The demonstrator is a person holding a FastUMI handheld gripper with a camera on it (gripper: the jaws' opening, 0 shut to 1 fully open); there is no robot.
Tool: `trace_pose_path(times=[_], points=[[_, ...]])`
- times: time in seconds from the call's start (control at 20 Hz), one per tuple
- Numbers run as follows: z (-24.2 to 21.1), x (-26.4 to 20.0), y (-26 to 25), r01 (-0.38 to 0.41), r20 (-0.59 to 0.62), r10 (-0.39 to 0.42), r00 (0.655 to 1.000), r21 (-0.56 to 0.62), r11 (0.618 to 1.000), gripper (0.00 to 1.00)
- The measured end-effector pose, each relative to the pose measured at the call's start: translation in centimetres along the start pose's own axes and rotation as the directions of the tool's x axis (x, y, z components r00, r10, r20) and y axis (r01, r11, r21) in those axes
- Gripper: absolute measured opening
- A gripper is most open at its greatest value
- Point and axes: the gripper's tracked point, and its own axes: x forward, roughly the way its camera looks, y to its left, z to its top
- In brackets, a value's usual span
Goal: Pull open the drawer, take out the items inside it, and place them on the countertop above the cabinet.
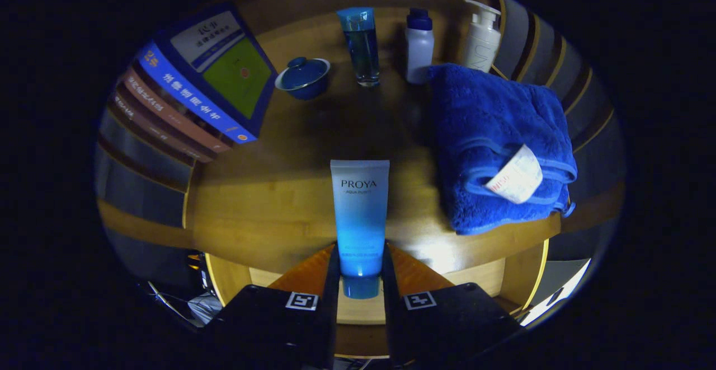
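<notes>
Tongs (361,280): my fingers clamp the capped end of the blue tube (359,219), one on each side.
Tube: long axis runs straight ahead from the tongs, crimped end pointing away, over the table (268,213).
Right, beyond: folded blue towel (492,140).
Far: lidded blue bowl (304,77), three bottles, stacked books (196,90) at left.
Next, I judge: lower and release.

Table (268,213): varnished wood, glossy, showing a bright sheen near the hand-held gripper (361,280), whose fingers press both sides of a smooth, satin plastic tube (359,213). Towel (492,135): plush, rough-napped cloth with a paper tag (517,182). Lidded bowl (304,77): glazed, shiny. Books (190,90): smooth printed covers.
</notes>
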Motion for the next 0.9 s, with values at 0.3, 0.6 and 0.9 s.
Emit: trace_pose_path(times=[0.3,0.6,0.9], points=[[0.8,0.3,0.4,0.016,-0.015,-0.016,1.0,-0.022,1.0,0.43],[1.5,-0.8,-0.1,0.02,0.028,-0.02,0.999,-0.008,1.0,0.64],[1.8,-3.5,0.9,-0.028,0.166,0.029,0.986,-0.003,1.0,1.0]])
